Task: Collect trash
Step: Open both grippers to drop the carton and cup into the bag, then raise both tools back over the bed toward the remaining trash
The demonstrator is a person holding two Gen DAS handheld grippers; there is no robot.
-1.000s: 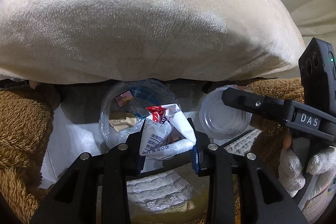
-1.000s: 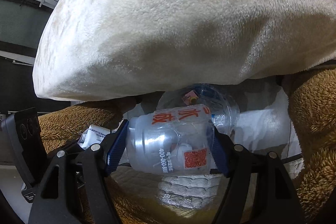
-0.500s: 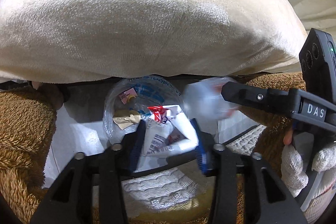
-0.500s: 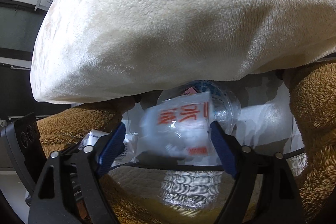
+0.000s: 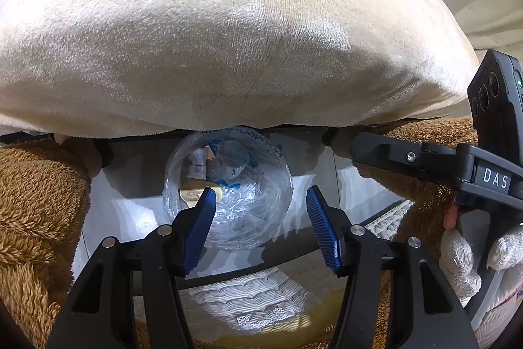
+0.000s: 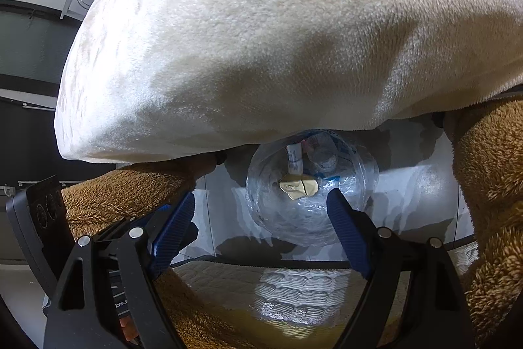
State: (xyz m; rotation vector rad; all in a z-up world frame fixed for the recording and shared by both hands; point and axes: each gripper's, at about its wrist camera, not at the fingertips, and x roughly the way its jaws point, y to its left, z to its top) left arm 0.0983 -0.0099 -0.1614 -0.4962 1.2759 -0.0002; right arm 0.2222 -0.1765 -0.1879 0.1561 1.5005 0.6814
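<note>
A clear plastic trash bag (image 5: 248, 218) stands open on the pale floor, below both grippers. Inside it lie a tan crumpled scrap (image 6: 299, 187), a white wrapper (image 6: 294, 159) and a clear plastic bottle (image 6: 322, 152). My left gripper (image 5: 260, 190) hangs over the bag's mouth; its jaws are opening and nothing is between the blue pads. My right gripper (image 6: 260, 194) is open and empty, just left of the bag in its own view. One of its black fingers (image 5: 408, 156) reaches in from the right in the left wrist view.
A big cream plush cushion (image 5: 228, 38) overhangs the bag and hides its far rim. Brown fleece sleeves (image 5: 36, 201) flank both sides, with a white-gloved hand (image 5: 457, 257) at the right. White quilted fabric (image 5: 248, 300) lies under the grippers.
The left gripper opened and the crumpled white wrapper fell into the bag. The right gripper widened and the clear bottle dropped out of it into the bag. Both hands stayed in place.
</note>
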